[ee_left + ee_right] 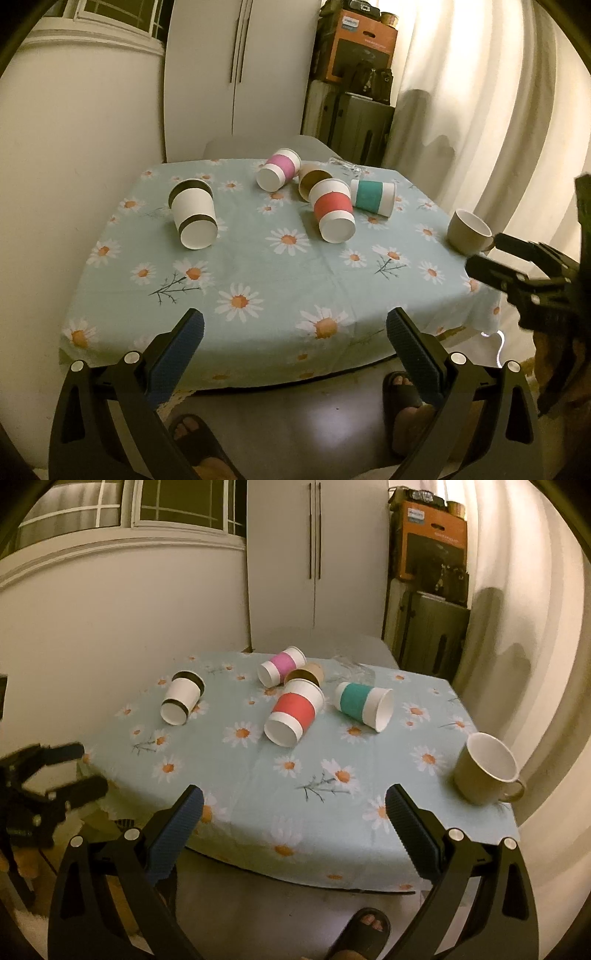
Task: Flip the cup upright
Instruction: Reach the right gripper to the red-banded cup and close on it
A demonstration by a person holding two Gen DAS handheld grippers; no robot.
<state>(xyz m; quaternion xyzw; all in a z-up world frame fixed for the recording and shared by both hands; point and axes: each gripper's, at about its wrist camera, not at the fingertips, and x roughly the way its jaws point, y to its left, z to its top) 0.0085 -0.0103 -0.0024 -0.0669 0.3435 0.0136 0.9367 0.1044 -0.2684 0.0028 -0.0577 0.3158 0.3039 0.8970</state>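
Note:
Several paper cups lie on their sides on the daisy tablecloth [258,266]: a white and black one [193,216] [181,698], a pink one [279,170] [281,665], a brown one [314,179] [306,673], a red one [332,211] [294,712] and a teal one [373,197] [364,705]. A beige mug [470,232] [487,771] stands upright at the right edge. My left gripper [295,328] is open and empty before the table's near edge. My right gripper [294,805] is open and empty over the near edge.
The right gripper shows in the left wrist view [524,266] beside the mug; the left gripper shows in the right wrist view [48,779] off the table's left side. A white cabinet [317,565], stacked boxes [432,539] and a curtain [535,627] stand behind. Sandalled feet [402,402] are below.

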